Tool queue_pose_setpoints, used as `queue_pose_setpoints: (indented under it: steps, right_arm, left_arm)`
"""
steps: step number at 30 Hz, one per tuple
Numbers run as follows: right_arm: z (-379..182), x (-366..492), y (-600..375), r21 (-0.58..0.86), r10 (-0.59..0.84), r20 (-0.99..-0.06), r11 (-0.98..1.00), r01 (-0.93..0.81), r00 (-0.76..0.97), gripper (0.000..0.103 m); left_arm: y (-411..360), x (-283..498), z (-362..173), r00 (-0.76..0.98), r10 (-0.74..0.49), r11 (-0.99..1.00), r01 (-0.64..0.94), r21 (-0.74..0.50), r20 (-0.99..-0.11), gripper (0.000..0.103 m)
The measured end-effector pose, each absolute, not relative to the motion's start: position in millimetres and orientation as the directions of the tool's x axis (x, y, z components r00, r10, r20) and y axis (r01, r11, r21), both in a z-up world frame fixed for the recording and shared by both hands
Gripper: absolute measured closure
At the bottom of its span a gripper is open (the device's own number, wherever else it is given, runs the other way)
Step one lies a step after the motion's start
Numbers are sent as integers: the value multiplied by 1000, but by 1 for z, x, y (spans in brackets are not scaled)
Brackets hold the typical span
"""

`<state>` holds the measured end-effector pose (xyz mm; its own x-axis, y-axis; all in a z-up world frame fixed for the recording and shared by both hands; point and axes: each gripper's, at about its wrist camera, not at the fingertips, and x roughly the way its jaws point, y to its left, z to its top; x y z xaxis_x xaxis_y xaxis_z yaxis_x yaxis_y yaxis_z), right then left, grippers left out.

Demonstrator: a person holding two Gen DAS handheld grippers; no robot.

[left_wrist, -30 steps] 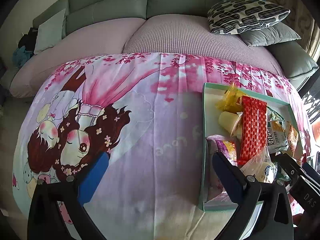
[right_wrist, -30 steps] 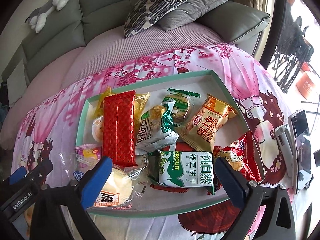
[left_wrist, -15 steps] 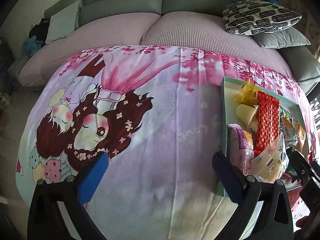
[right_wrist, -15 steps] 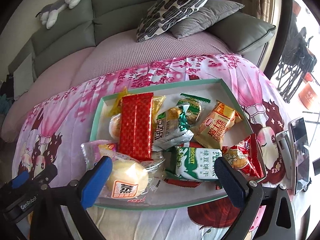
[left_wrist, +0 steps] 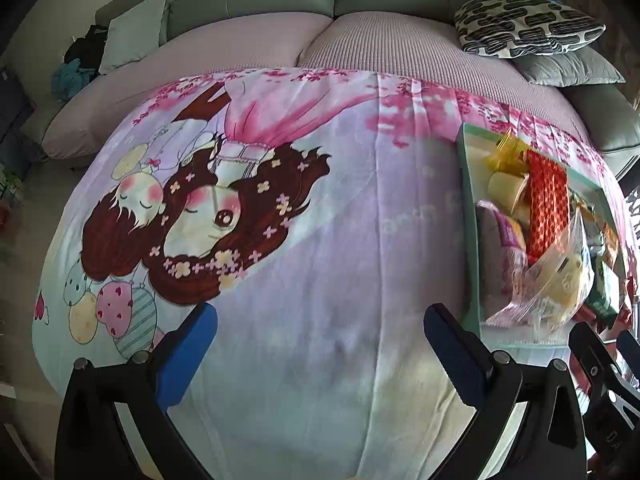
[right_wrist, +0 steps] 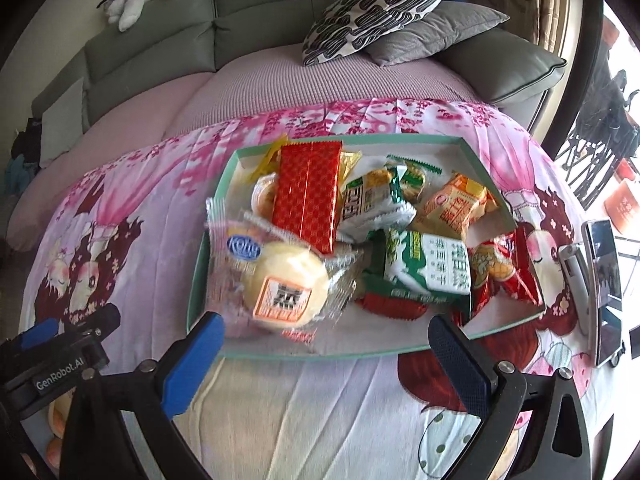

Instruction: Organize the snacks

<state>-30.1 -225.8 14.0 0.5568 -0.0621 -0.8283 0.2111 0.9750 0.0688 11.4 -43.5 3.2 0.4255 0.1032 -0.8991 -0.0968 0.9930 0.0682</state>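
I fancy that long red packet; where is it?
In the right wrist view, the long red packet lies in the green tray, toward its far left, overlapping the clear-wrapped bun and beside a green-and-white pack.

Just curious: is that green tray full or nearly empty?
Full: the green tray is crowded with overlapping snack packets, like the red packet.

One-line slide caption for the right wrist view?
Open right gripper above a green tray of mixed snacks on a cartoon-print cloth.
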Motion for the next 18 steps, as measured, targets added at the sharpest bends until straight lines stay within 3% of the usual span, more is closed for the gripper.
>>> queue_pose_setpoints:
  steps: [18]
  right_arm:
    - [-14, -55, -215, 60, -51, -866, 977, 205, 497, 0]
  left_arm:
    - [-37, -10, -15, 360, 119, 992, -89, 93, -926, 0]
